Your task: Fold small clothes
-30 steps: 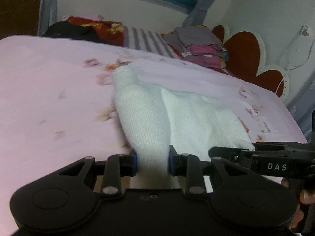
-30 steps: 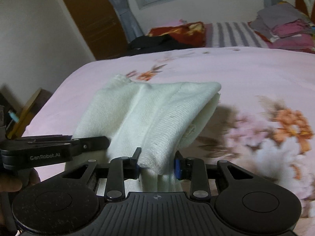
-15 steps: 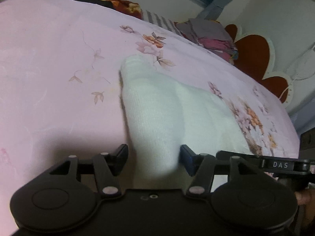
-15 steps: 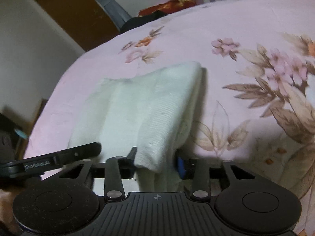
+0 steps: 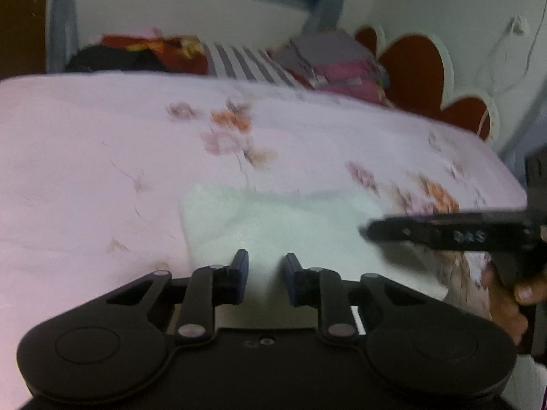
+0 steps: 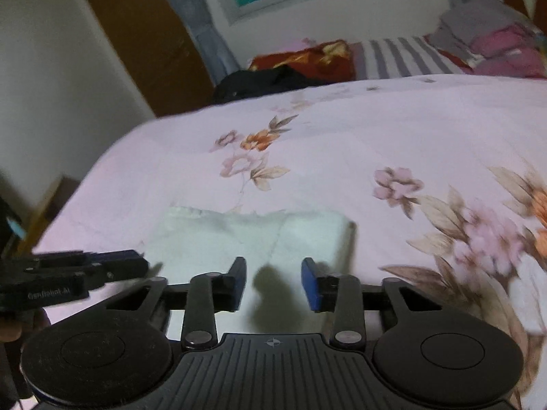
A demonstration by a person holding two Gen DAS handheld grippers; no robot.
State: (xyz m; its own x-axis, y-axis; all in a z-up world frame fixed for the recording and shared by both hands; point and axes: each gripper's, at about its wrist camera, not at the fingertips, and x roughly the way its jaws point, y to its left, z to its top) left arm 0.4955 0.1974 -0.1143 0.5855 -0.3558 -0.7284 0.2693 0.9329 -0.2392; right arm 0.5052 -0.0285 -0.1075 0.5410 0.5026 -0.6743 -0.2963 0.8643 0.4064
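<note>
Left tool (image 5: 264, 266), right tool (image 6: 273, 275) apparently agape

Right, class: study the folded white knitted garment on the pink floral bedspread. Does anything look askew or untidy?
Slightly. The folded white knitted garment lies flat on the pink floral bedspread, but its far edge is ragged and uneven, the layers not lining up. Both grippers, left gripper and right gripper, are open above it.

Both wrist cams low, close over pink bedspread (image 5: 85, 157), facing window wall, sharing white garment (image 6: 212, 239).
</note>
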